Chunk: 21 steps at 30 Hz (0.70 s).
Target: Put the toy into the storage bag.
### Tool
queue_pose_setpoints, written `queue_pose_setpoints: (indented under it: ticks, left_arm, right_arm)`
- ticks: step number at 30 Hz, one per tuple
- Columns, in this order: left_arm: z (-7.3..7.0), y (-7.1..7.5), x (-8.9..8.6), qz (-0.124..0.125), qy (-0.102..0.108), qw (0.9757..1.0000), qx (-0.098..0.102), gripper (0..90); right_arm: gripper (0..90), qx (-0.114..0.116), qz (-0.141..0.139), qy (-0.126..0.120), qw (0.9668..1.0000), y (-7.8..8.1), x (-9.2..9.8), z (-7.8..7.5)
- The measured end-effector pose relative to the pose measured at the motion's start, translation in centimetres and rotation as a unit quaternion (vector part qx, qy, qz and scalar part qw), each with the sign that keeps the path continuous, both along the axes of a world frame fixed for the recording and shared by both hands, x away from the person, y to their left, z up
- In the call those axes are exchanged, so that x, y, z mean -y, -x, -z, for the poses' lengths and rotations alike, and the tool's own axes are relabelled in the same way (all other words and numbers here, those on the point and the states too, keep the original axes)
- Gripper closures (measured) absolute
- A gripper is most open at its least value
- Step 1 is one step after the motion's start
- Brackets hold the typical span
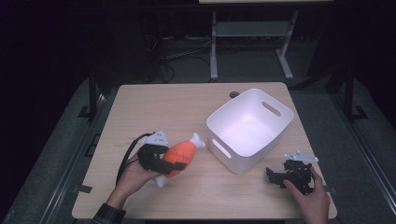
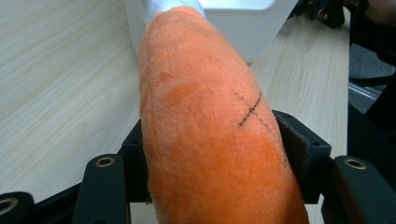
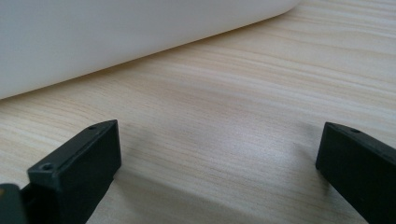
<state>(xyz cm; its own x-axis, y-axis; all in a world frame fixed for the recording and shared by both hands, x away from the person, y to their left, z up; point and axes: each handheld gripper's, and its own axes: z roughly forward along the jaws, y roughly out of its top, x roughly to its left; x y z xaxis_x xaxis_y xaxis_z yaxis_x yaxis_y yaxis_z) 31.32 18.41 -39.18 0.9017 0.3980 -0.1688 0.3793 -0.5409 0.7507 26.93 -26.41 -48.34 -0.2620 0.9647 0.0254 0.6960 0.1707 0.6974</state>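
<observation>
Dark floor with tangled cables and the white legs of another bench lie beyond a pale wooden desk (image 1: 187, 100), which has a small round hole near its far edge. On the left half of the desk, the left hand-held gripper (image 1: 163, 164) is clamped across the fat orange body of a plush drumstick (image 1: 181, 155); in the left gripper view the black jaws press into both sides of the drumstick (image 2: 205, 130), whose stitched seam shows on top. Its white bone end points toward a white bin (image 1: 250, 128), and the other white end pokes out below the jaws, near the person's left hand (image 1: 135, 175). The bin stands on the right half of the desk, empty inside, with slot handles in its walls; its near left corner is the closest thing to the drumstick, with a strip of bare wood between them. In the left gripper view the bin (image 2: 243, 28) stands right behind the toy's tip. The right hand-held gripper (image 1: 275, 176) rests low at the desk's near right corner, just beside the bin's near wall, held by the right hand (image 1: 310, 198). Its jaws stand well apart over bare wood, and the bin (image 3: 116, 32) wall crosses the view ahead of them.
</observation>
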Motion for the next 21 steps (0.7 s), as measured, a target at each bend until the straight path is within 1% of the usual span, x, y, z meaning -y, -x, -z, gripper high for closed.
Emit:
queue_pose_setpoints:
  ticks: [3, 6, 7, 8, 14, 21]
  left_arm:
    - [-0.4, -0.2, 0.1, 0.002, -0.002, 1.0, 0.003, 38.6]
    - [-0.9, -0.4, 0.1, 0.004, 0.002, 1.0, 0.004, 38.6]
    - [-1.2, -0.5, 0.1, 0.004, 0.0, 1.0, 0.005, 38.6]
    - [-1.2, -0.5, 0.1, 0.004, 0.0, 1.0, 0.005, 38.6]
    - [-2.7, -0.7, -0.2, 0.006, 0.012, 0.9999, 0.01, 38.6]
    - [-3.9, -1.2, 0.0, 0.013, 0.012, 0.9997, 0.016, 38.6]
  right_arm:
    - [0.0, 0.0, 0.0, 0.0, 1.0, 0.0, 0.0, 0.0]
    - [0.0, 0.0, 0.0, 0.0, 1.0, 0.0, 0.0, 0.0]
    - [0.0, 0.0, 0.0, 0.0, 1.0, 0.0, 0.0, 0.0]
    - [0.0, 0.0, 0.0, 0.0, 1.0, 0.0, 0.0, 0.0]
    - [0.0, 0.0, 0.0, 0.0, 1.0, 0.0, 0.0, 0.0]
    - [0.0, 0.0, 0.0, 0.0, 1.0, 0.0, 0.0, 0.0]
